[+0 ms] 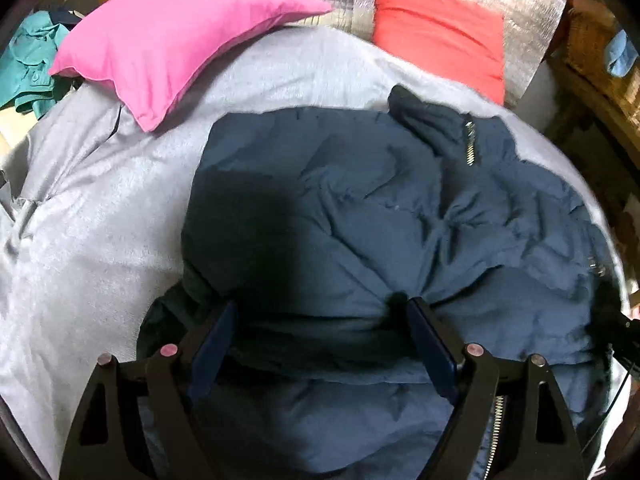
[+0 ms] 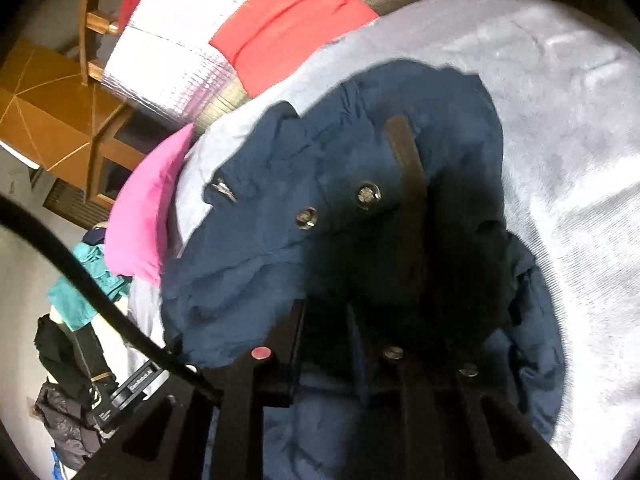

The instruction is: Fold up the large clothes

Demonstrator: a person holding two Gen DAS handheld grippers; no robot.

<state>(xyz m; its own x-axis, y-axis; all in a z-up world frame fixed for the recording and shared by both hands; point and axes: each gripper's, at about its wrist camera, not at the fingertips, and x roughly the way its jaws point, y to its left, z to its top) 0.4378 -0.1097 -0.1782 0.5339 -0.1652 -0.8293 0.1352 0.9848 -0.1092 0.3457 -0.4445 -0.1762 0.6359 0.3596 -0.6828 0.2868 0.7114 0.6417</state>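
Observation:
A navy padded jacket [image 1: 380, 208] lies crumpled on a grey bed cover [image 1: 100, 220]. Its zipper [image 1: 470, 140] shows near the collar at the far right. My left gripper [image 1: 320, 312] is open, its jaws wide apart, pressed down over a fold of the jacket. In the right wrist view the jacket [image 2: 280, 248] shows metal snaps [image 2: 306, 216] and a dark strap [image 2: 408, 160]. My right gripper [image 2: 326, 320] sits in shadow with its jaws close together on a bunch of the jacket's fabric.
A pink pillow [image 1: 168, 52] and a red pillow [image 1: 440, 36] lie at the bed's head against a silver quilted panel [image 1: 532, 4]. A teal garment [image 1: 32, 68] lies off the left. Wooden furniture [image 2: 60, 112] and a clothes pile [image 2: 72, 408] stand beside the bed.

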